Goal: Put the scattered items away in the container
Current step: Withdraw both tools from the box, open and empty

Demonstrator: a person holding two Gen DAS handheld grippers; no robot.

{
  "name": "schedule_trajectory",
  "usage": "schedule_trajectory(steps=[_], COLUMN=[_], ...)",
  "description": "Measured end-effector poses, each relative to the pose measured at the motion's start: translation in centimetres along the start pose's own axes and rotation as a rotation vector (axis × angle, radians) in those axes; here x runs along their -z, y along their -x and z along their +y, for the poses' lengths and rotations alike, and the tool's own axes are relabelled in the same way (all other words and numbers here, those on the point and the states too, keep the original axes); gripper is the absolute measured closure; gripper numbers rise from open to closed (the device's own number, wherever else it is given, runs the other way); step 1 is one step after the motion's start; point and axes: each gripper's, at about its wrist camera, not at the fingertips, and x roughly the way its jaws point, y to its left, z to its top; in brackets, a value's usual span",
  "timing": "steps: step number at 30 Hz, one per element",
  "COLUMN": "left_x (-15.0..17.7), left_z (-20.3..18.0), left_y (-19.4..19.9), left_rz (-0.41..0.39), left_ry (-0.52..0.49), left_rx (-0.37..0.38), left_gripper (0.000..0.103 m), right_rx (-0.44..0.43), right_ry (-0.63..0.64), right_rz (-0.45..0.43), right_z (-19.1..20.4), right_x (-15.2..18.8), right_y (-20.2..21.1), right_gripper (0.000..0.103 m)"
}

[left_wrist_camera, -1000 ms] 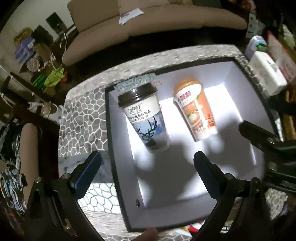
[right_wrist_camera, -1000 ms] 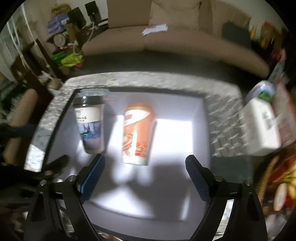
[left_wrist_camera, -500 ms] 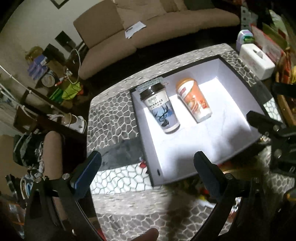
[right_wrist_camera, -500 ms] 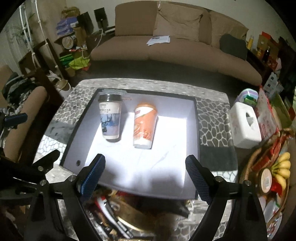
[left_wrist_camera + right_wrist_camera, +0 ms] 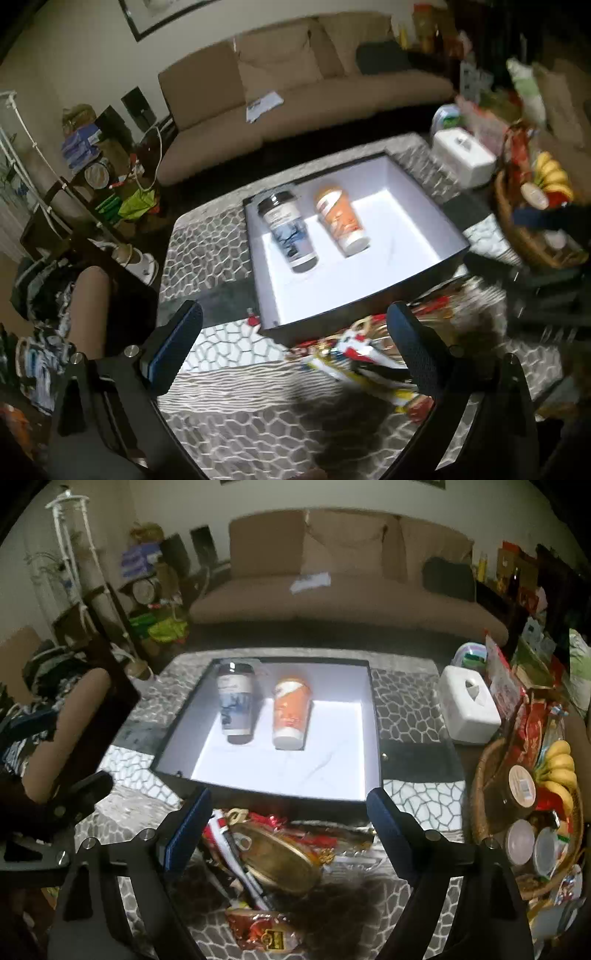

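both the left gripper [image 5: 295, 350] and the right gripper [image 5: 286, 830] hang wide open and hold nothing, above a pile of snack packets [image 5: 273, 853] on the table [image 5: 406, 709]. just beyond, the box [image 5: 373, 716] holds 2 cups: a blue cup [image 5: 236, 705] and an orange cup [image 5: 291, 712], lying side by side.

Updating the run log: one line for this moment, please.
left gripper: open, empty | right gripper: open, empty | box: two cups inside | snack pile: outside
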Motion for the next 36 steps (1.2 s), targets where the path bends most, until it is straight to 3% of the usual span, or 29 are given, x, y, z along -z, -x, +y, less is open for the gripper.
schedule_trajectory(steps=[3, 7, 12, 15, 17, 24, 27, 30, 32, 34, 36], left_x=[1.1, 2.5, 4.4, 5.8, 6.9, 9.9, 10.4, 11.0, 11.6, 11.9, 12.9], left_z=[-0.5, -0.5, -0.2, -0.7, -1.1, -3.0, -3.1, -3.4, -3.2, -2.6, -1.8], left_y=[1.9, 4.3, 6.9, 7.7, 7.9, 8.1, 7.0, 6.2, 5.1, 4.0, 2.9], left_rz=[-0.047, -0.105, -0.163, -0.19, -0.193, -0.263, -0.23, -0.292, -0.272, -0.251, -0.282], left_ry=[0.035, 0.082, 0.169, 0.19, 0.199, 0.202, 0.232, 0.219, 0.223, 0.229, 0.254], left_rx=[0.017, -0.027, 0.01, 0.022, 0.032, 0.034, 0.062, -0.034, -0.097, -0.05, -0.033], left_gripper=[0.003, 0.003, 0.003, 0.003, 0.003, 0.003, 0.003, 0.003, 0.003, 0.003, 0.003], right_rx=[0.003, -0.004, -0.021, -0.062, -0.065, -0.104, -0.085, -0.081, -0.059, -0.021, -0.008], right_ry=[0.023, 0.019, 0.013, 0.012, 0.029, -0.047, -0.039, -0.036, -0.018, 0.008, 0.022], right_rz=[-0.05, -0.116, -0.198, -0.269, -0.27, -0.29, -0.301, -0.32, -0.332, -0.348, -0.37], right_z=[0.6, 0.4, 0.4, 0.1, 0.0, -1.6, -1.6, -1.3, -0.9, -0.6, -0.5], right_x=[1.8, 3.4, 5.7, 9.1, 11.0, 12.3, 12.4, 12.3, 12.5, 12.6, 12.7], right_y=[1.8, 4.1, 7.2, 8.1, 7.8, 7.7, 7.8, 8.0, 7.9, 7.7, 7.4], right_gripper=[0.016, 0.019, 0.022, 0.027, 0.031, 0.036, 0.039, 0.041, 0.045, 0.045, 0.046])
